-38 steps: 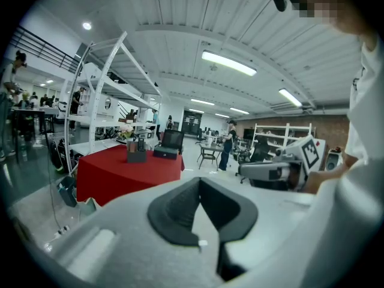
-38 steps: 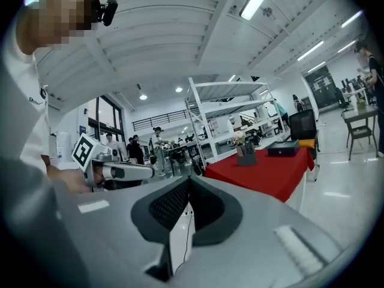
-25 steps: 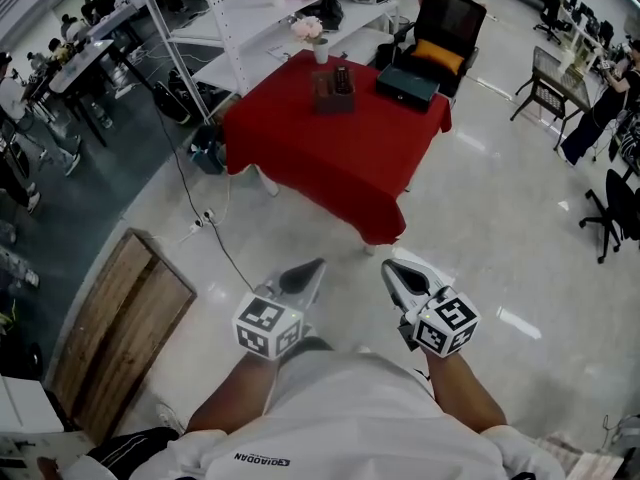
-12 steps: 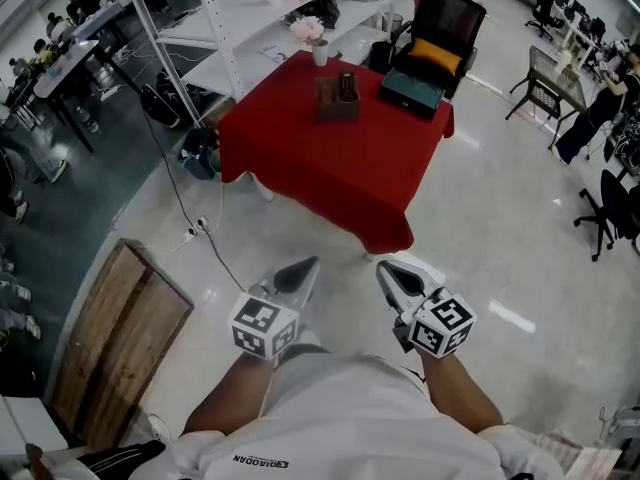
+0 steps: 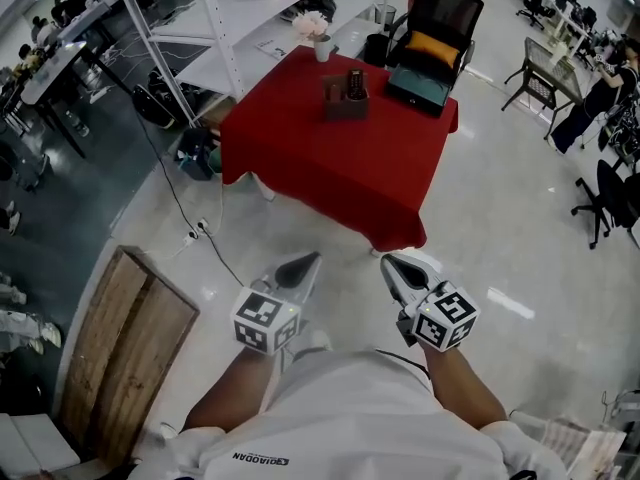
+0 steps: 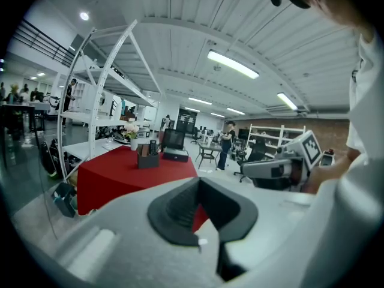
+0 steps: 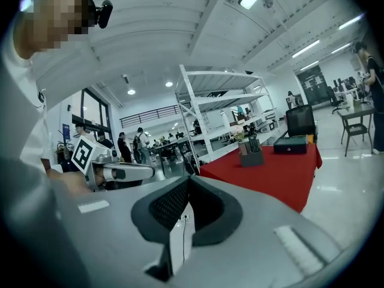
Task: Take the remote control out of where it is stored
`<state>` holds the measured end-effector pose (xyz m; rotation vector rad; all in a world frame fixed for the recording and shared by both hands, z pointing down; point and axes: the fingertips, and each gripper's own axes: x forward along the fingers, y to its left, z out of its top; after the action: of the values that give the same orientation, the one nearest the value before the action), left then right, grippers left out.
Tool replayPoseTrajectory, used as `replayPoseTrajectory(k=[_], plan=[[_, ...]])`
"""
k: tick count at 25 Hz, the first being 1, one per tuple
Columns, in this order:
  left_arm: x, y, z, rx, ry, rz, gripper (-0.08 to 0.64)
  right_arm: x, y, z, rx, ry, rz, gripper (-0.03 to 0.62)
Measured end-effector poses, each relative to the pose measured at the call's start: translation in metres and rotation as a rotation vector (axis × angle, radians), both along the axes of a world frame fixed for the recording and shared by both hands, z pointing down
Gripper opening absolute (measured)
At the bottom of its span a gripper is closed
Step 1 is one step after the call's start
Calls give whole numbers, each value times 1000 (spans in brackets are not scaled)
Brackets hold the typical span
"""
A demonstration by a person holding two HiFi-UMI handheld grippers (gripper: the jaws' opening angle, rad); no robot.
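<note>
The dark remote control (image 5: 355,82) stands upright in a brown holder box (image 5: 343,102) on the red-clothed table (image 5: 330,163), several steps ahead of me. Both grippers hang low in front of my body, far short of the table. My left gripper (image 5: 305,262) is shut with nothing between its jaws, and my right gripper (image 5: 391,264) is shut and empty too. In the left gripper view the holder box (image 6: 147,159) is small and far beyond the left gripper (image 6: 200,182). In the right gripper view the holder box (image 7: 252,156) stands past the right gripper (image 7: 189,182).
A dark green case (image 5: 420,86) and a vase of flowers (image 5: 320,44) also sit on the table. Behind it stand a black chair with an orange cushion (image 5: 440,30) and white shelving (image 5: 235,28). A wooden board (image 5: 125,343) and a cable (image 5: 215,238) lie on the floor at left.
The table has shifted slightly right and up in the head view as I move. Both grippers stay shut in the same place before my body.
</note>
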<state>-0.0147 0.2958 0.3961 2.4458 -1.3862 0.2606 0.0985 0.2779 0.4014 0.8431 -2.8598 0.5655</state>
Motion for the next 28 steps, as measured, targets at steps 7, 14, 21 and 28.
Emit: replayPoseTrajectory(k=[7,14,21,28], plan=[[-36,4,3,10,5,5,3,-26,3,4,-35,-15,35,6],[-59,9,15,-10,24,1,3,-52,7,12,-43,6,28,6],[-64,3,16,-9,38,1,3,-60,-1,11,-34,22,28,6],[-72,-3,20,-15,34,-14,3,-77,-16,10,-15,15,2,6]])
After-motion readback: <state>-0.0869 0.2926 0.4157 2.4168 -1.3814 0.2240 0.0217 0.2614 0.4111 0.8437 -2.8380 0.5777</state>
